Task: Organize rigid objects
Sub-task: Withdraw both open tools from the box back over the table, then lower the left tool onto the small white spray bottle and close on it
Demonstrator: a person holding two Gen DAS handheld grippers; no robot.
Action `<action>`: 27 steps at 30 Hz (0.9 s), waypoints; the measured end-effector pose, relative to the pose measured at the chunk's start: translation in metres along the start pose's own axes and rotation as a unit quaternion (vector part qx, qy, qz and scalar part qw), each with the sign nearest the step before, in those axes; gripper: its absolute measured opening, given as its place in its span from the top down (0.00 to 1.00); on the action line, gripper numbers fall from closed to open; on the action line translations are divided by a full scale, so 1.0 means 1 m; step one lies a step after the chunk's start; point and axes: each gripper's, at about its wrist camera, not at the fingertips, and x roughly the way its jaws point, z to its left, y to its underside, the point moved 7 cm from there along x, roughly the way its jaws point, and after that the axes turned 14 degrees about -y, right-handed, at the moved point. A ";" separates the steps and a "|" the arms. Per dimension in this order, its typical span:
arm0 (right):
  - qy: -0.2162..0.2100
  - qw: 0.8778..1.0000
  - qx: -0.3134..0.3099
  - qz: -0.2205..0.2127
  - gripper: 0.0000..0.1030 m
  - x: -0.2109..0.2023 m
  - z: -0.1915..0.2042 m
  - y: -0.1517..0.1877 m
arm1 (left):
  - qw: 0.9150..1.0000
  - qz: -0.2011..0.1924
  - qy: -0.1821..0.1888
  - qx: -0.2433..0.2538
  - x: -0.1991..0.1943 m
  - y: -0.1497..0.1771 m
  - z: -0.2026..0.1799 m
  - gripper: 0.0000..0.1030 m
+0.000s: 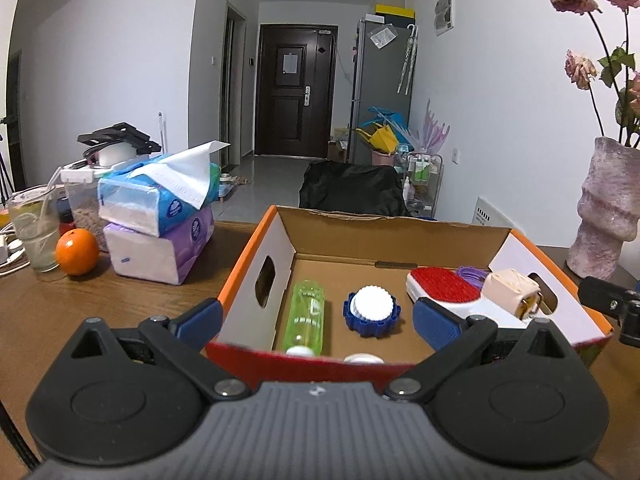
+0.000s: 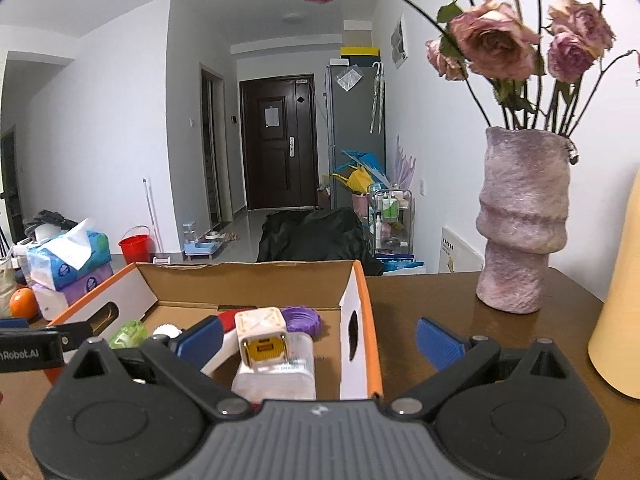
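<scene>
Box (image 1: 400,240) on table (image 1: 120,312) already holds green bottle (image 1: 306,316), blue-white cap (image 1: 372,308), red brush (image 1: 444,290), purple lid (image 2: 300,318), beige cube (image 2: 262,334). My left gripper (image 1: 316,316) and right gripper (image 2: 318,340): fingers spread, empty. Judge packing near done; no loose rigid item seen outside.

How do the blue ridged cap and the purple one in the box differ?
The blue cap lies mid-box beside the green bottle; the purple cap sits toward the far right, behind the red-and-white brush. The blue cap carries a white ridged disc on top; the purple cap shows an open, empty centre. The blue cap is fully visible; the purple cap is partly hidden. Both are round with notched edges and lie flat on the cardboard box floor.
</scene>
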 end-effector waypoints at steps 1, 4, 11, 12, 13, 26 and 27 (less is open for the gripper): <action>-0.001 1.000 0.000 -0.003 0.00 -0.004 0.000 0.001 | 1.000 0.000 0.000 -0.001 -0.003 0.002 0.001 0.00; -0.003 1.000 0.001 -0.006 0.00 -0.016 0.000 0.005 | 1.000 0.004 -0.001 0.000 -0.011 0.008 0.002 0.00; 0.005 1.000 0.005 0.001 0.00 -0.041 -0.003 0.019 | 1.000 0.014 -0.002 -0.001 -0.029 0.022 0.006 0.00; 0.006 1.000 0.005 0.003 0.00 -0.044 -0.004 0.021 | 1.000 0.016 -0.002 -0.001 -0.032 0.024 0.006 0.00; 0.008 1.000 0.005 0.004 0.00 -0.047 -0.005 0.023 | 1.000 0.018 -0.003 -0.001 -0.034 0.026 0.007 0.00; 0.023 1.000 0.011 0.015 0.00 -0.085 -0.011 0.047 | 0.999 0.035 -0.003 0.005 -0.063 0.051 0.011 0.00; 0.024 1.000 0.011 0.015 0.00 -0.088 -0.013 0.048 | 0.999 0.037 -0.004 0.005 -0.066 0.053 0.011 0.00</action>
